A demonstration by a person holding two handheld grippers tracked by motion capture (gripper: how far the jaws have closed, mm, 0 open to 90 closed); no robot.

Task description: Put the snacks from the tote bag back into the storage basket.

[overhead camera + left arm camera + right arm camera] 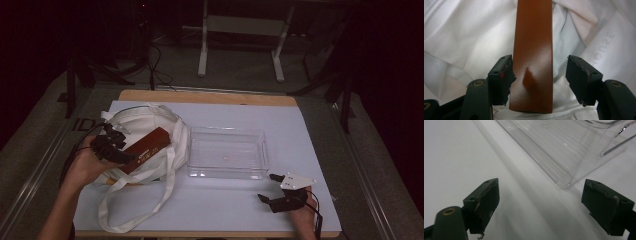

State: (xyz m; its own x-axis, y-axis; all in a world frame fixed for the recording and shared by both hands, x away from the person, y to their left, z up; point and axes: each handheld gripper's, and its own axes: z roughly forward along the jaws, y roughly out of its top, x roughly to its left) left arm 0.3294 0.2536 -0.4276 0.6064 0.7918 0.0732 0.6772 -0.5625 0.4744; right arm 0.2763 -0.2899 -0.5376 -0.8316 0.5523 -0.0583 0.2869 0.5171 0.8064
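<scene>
- The brown box (532,62) lies on the white tote bag (145,125) at 9 o'clock on the tabletop (300,130), pointing toward 2 o'clock.
- My left tool (539,82) straddles its near end, jaws parted; only one pad touches, so no grip yet.
- It looks stiff, light, smooth, already dented: I'd pinch the long sides gently.
- My right tool (272,189) gapes empty by the clear tray (227,172).

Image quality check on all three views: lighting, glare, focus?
High view: dim, room behind the table nearly black. Left gripper view: brown box sharp, soft sheen, white bag slightly blown out. Right gripper view: clear tray shows glare streaks and casts a soft shadow; jaws slightly soft.
</scene>
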